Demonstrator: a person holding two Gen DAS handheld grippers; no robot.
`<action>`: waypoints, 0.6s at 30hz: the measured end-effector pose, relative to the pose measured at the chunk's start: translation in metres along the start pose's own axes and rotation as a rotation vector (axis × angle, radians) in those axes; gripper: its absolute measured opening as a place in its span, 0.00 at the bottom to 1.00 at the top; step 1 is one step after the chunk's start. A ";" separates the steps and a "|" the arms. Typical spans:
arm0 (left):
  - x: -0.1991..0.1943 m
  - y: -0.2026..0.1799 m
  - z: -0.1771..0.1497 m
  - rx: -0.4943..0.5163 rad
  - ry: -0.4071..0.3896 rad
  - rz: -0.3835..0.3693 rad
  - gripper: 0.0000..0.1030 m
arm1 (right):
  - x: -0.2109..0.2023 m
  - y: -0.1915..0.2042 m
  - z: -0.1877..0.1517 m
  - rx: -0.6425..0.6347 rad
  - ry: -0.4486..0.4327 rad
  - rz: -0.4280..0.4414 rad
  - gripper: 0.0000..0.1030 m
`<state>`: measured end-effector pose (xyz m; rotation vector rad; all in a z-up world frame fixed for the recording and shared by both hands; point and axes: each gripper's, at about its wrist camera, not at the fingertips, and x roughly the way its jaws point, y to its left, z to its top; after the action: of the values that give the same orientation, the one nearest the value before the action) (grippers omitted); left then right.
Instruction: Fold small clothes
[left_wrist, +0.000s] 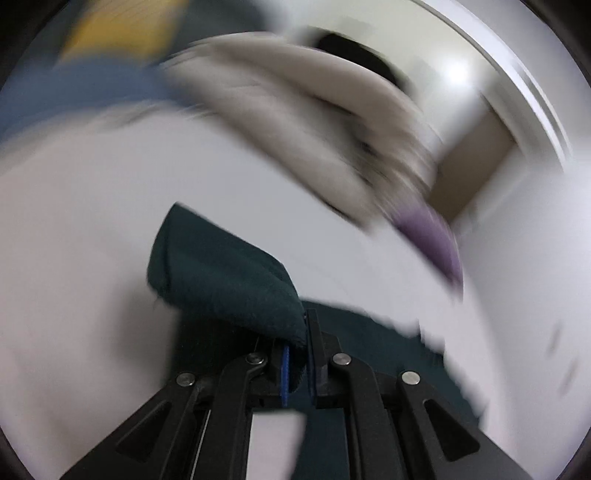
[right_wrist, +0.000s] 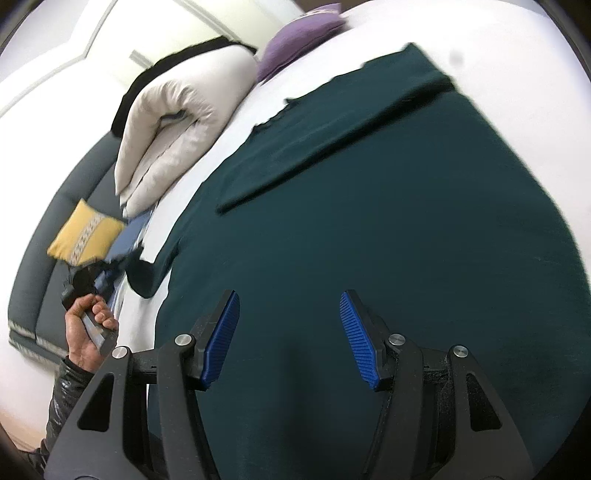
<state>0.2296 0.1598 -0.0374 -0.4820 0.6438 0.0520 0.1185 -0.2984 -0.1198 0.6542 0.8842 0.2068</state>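
A dark green garment (right_wrist: 388, 206) lies spread on the white bed (right_wrist: 517, 40), with one sleeve folded across its body. My right gripper (right_wrist: 290, 332) is open and empty, hovering just above the garment's middle. My left gripper (left_wrist: 297, 354) is shut on a sleeve end of the same dark green garment (left_wrist: 225, 273) and lifts it off the sheet. The left gripper and the hand holding it also show in the right wrist view (right_wrist: 88, 295), at the garment's left edge. The left wrist view is blurred by motion.
A folded cream duvet (right_wrist: 177, 122) and a purple cushion (right_wrist: 295, 40) lie at the far side of the bed. A yellow cushion (right_wrist: 86, 236) and blue cloth (right_wrist: 127, 240) rest against the grey headboard (right_wrist: 44, 258). White wall behind.
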 end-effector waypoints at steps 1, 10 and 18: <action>0.006 -0.038 -0.013 0.140 0.013 0.005 0.07 | -0.004 -0.008 0.002 0.013 -0.013 -0.004 0.54; 0.053 -0.215 -0.188 0.940 0.078 0.091 0.41 | -0.018 -0.053 0.018 0.097 -0.066 -0.011 0.55; 0.026 -0.178 -0.182 0.800 0.074 0.067 0.77 | 0.002 -0.045 0.047 0.076 -0.056 0.000 0.71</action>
<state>0.1815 -0.0823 -0.1050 0.3111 0.6954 -0.1579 0.1522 -0.3540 -0.1270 0.7272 0.8412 0.1544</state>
